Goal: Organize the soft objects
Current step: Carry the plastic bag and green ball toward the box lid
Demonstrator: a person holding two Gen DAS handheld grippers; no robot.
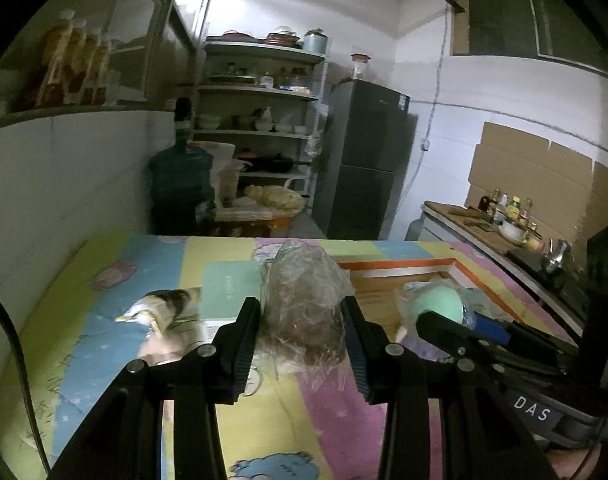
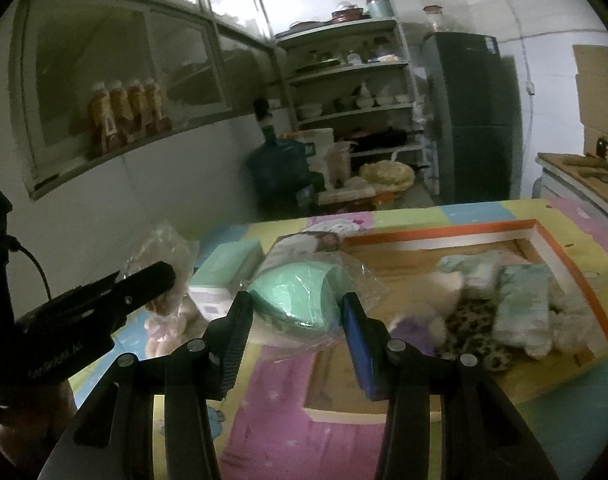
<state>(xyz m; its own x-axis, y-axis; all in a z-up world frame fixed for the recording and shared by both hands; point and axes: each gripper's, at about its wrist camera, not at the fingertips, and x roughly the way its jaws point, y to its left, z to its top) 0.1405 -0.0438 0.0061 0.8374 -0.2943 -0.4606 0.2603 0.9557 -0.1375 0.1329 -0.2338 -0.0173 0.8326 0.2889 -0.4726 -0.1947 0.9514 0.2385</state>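
My left gripper (image 1: 301,308) is shut on a brownish plush wrapped in a clear plastic bag (image 1: 304,300), held above the colourful mat (image 1: 104,320). My right gripper (image 2: 297,300) is shut on a mint-green soft item in a clear bag (image 2: 292,300), which the left wrist view shows as the mint-green item (image 1: 440,304) to the right. In the right wrist view the left gripper (image 2: 144,280) is at the left with its bagged plush (image 2: 164,248). An orange-rimmed shallow box (image 2: 444,230) holds several soft things: a leopard-print piece (image 2: 476,328), pale blue cloths (image 2: 520,308) and a white plush (image 2: 444,284).
A teal box (image 2: 228,268) and a flat pack with a picture (image 2: 308,244) lie on the mat behind the grippers. Beyond the table stand a water jug (image 1: 180,184), shelves of dishes (image 1: 260,92) and a dark fridge (image 1: 364,160). A counter with bottles (image 1: 504,216) runs along the right.
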